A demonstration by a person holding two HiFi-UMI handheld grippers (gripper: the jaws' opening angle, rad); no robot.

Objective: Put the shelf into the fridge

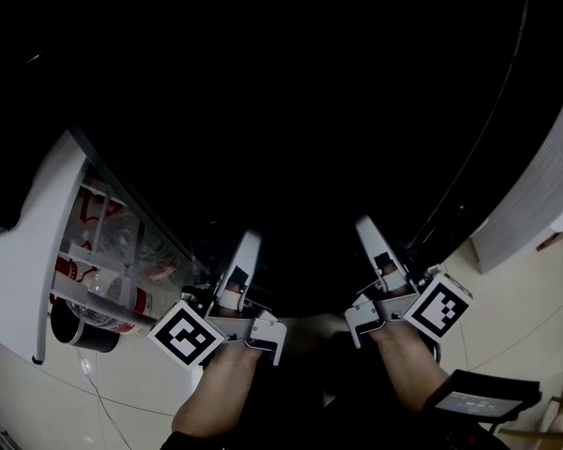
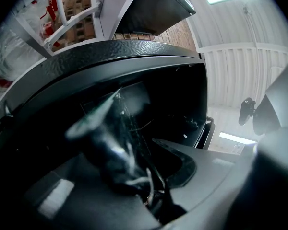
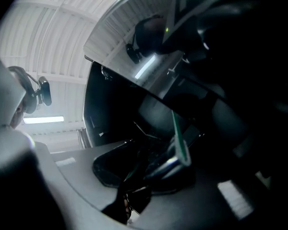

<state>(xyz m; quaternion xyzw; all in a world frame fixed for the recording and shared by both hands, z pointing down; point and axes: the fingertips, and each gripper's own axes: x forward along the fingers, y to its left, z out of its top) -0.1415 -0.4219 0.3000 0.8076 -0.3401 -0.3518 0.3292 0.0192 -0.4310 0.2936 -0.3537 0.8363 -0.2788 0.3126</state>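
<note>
Head view shows your two grippers side by side at the mouth of the dark fridge. Its white door stands open at your left, with red-labelled containers in its racks. Your left gripper and right gripper both point into the black opening. In the left gripper view the shelf, a clear pane with a greenish edge, runs down between the jaws, which are closed on it. In the right gripper view the same green edge sits between the jaws, clamped there too. The pane reaches ahead towards the cavity; how far in it sits cannot be told.
</note>
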